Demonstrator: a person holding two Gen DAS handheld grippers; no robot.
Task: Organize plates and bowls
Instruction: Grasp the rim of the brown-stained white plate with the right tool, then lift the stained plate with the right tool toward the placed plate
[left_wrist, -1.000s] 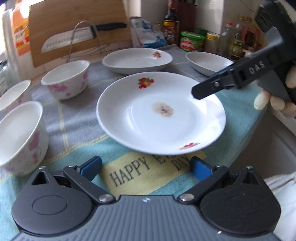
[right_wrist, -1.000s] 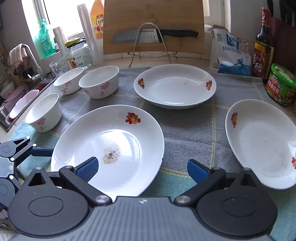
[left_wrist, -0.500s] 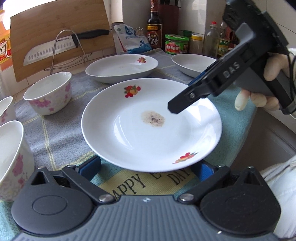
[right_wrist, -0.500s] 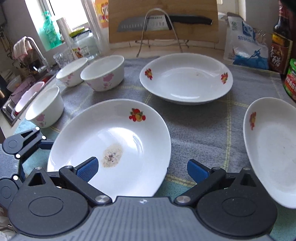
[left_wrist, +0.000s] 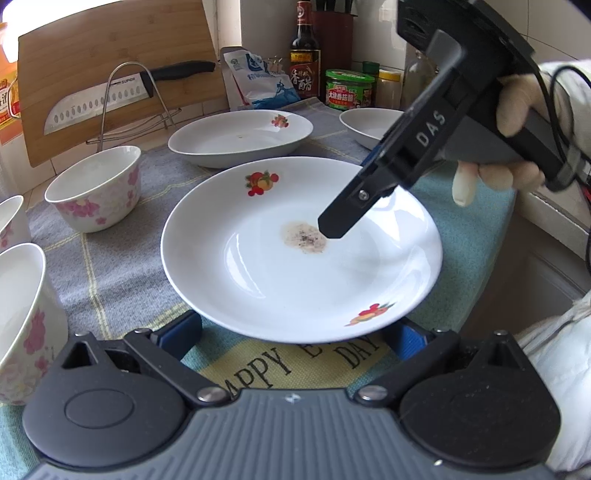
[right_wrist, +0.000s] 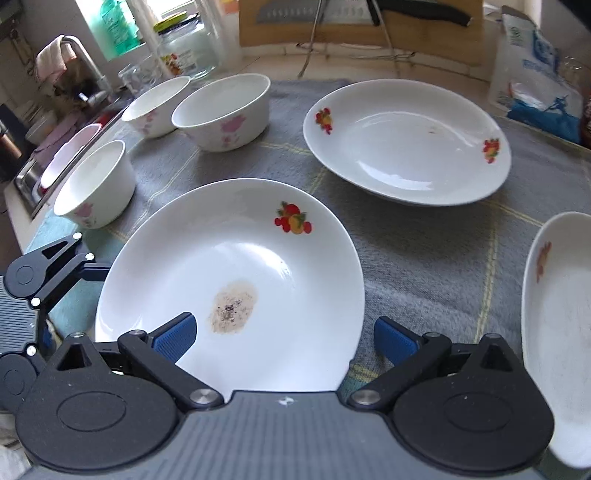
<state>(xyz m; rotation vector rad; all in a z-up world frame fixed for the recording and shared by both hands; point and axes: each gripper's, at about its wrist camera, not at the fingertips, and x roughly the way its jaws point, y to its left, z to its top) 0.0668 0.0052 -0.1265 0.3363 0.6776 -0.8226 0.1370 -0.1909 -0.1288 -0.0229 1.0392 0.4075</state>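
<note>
A white plate with fruit prints and a brown stain (left_wrist: 295, 258) (right_wrist: 236, 280) lies on the cloth nearest both grippers. My left gripper (left_wrist: 295, 332) is open, its blue pads either side of the plate's near rim. My right gripper (right_wrist: 284, 339) is open and hangs over the plate's right side; it shows from the side in the left wrist view (left_wrist: 354, 206). A second plate (left_wrist: 240, 134) (right_wrist: 406, 140) sits behind, a third plate (right_wrist: 557, 325) to the right. Three pink-flowered bowls (right_wrist: 221, 110) (right_wrist: 155, 105) (right_wrist: 94, 184) stand at the left.
A cutting board with a knife on a wire rack (left_wrist: 110, 96) stands at the back. Sauce bottle (left_wrist: 304, 66), jar (left_wrist: 349, 90) and a bag (left_wrist: 258, 85) line the back right. A sink (right_wrist: 33, 173) lies left. The counter edge drops off at the right (left_wrist: 517, 229).
Both grippers moved closer to the stained plate. The right gripper came lower and further over the plate's middle; the left gripper's pads now flank its near rim.
</note>
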